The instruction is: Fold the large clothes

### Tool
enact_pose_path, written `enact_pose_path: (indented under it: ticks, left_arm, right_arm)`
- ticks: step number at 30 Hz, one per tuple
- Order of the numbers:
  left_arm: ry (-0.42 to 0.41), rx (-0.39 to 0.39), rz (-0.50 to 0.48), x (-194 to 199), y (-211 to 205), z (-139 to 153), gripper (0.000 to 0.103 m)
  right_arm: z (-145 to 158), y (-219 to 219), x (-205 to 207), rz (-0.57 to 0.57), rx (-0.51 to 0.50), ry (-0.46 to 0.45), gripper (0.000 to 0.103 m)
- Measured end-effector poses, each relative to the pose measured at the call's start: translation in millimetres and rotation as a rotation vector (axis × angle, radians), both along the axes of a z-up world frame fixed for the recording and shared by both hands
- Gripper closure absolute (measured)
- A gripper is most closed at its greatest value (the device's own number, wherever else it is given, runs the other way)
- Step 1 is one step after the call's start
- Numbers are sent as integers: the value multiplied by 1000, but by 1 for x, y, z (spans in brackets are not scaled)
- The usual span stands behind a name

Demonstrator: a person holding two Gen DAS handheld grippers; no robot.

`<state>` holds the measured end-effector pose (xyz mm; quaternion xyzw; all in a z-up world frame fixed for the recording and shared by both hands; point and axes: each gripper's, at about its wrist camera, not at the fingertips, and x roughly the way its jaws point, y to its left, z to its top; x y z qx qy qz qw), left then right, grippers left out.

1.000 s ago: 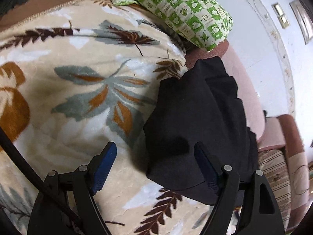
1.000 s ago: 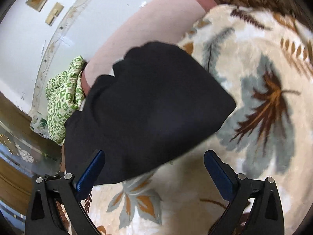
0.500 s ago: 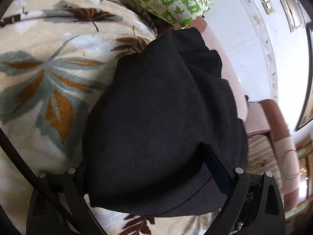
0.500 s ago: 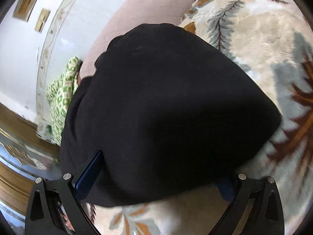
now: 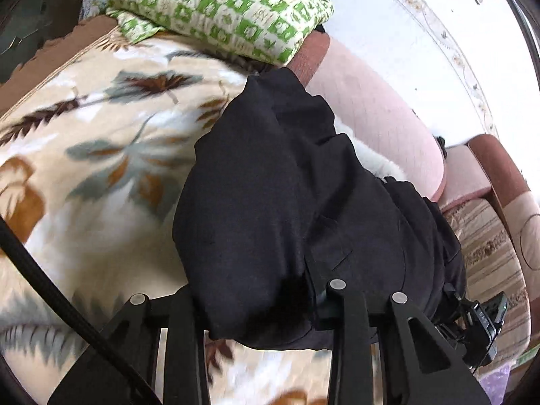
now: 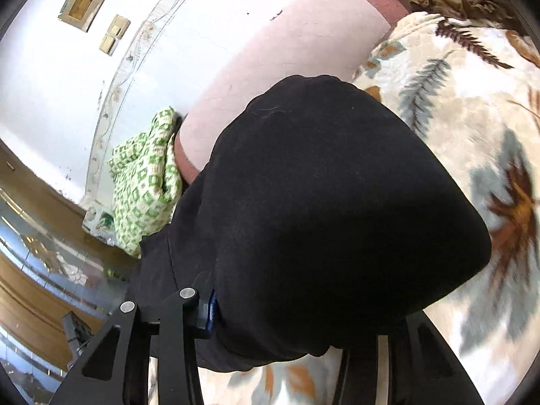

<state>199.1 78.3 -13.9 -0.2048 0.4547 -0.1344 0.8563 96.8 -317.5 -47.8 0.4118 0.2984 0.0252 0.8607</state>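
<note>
A folded black garment point(image 5: 287, 202) lies on a leaf-patterned blanket point(image 5: 101, 141) near the pink sofa back. My left gripper point(image 5: 260, 303) has closed on the near end of the garment, and cloth bulges between its jaws and hides the fingertips. In the right wrist view the same black garment point(image 6: 320, 219) fills the middle. My right gripper point(image 6: 297, 324) is also shut on the garment's near edge. One blue pad point(image 6: 211, 314) shows at the left, the other is under the cloth.
A green and white checked pillow point(image 5: 222, 3) lies at the far end of the blanket; it also shows in the right wrist view point(image 6: 145, 182). The pink sofa back point(image 5: 378, 125) runs along the white wall. A striped cushion point(image 5: 486, 253) lies at the right.
Both grippers moved forward from open and apart over the blanket onto the black garment and closed on its near edge. The cloth now bunches up between the jaws.
</note>
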Motion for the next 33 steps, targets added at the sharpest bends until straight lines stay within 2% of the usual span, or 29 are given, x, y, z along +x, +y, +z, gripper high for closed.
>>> enact_pose_path:
  ticks: [3, 4, 5, 8, 11, 13, 14, 17, 19, 21, 23, 26, 30, 33]
  left_arm:
    - [25, 6, -1, -26, 13, -7, 67]
    - [43, 22, 1, -34, 15, -13, 62]
    - [59, 37, 5, -40, 18, -18, 56]
    - [100, 50, 39, -56, 32, -27, 52]
    - [52, 80, 36, -77, 47, -13, 47]
    - [-31, 162, 50, -92, 55, 5, 38]
    - [-79, 204, 61, -97, 57, 15, 35]
    - [-140, 246, 47, -90, 49, 32, 33]
    - [-139, 260, 15, -72, 32, 39, 33]
    - [-152, 260, -24, -49, 9, 44, 33]
    - [-148, 270, -43, -26, -14, 45, 33]
    - [-145, 304, -45, 21, -46, 42, 33]
    - [-98, 420, -9, 85, -65, 13, 33]
    - [-15, 424, 3, 124, -54, -22, 31]
  right_arm:
    - [-2, 9, -30, 30, -1, 49, 54]
    - [-6, 7, -40, 39, 8, 65, 53]
    - [-13, 4, -50, 43, 22, 84, 47]
    - [-41, -4, -68, 22, 83, 184, 30]
    - [-46, -18, -96, -11, 124, 187, 29]
    - [-35, -27, -120, -37, 81, 160, 24]
    - [-25, -31, -135, -71, 20, 140, 24]
    - [3, -32, -148, -118, -137, 92, 22]
    - [23, -23, -135, -89, -192, 54, 25]
    - [39, -4, -109, -25, -228, 22, 34]
    - [53, 23, -74, 38, -307, -3, 48]
    - [63, 63, -17, 159, -383, -35, 52]
    - [48, 105, 60, 277, -559, 21, 52]
    - [24, 112, 105, 304, -642, 77, 51]
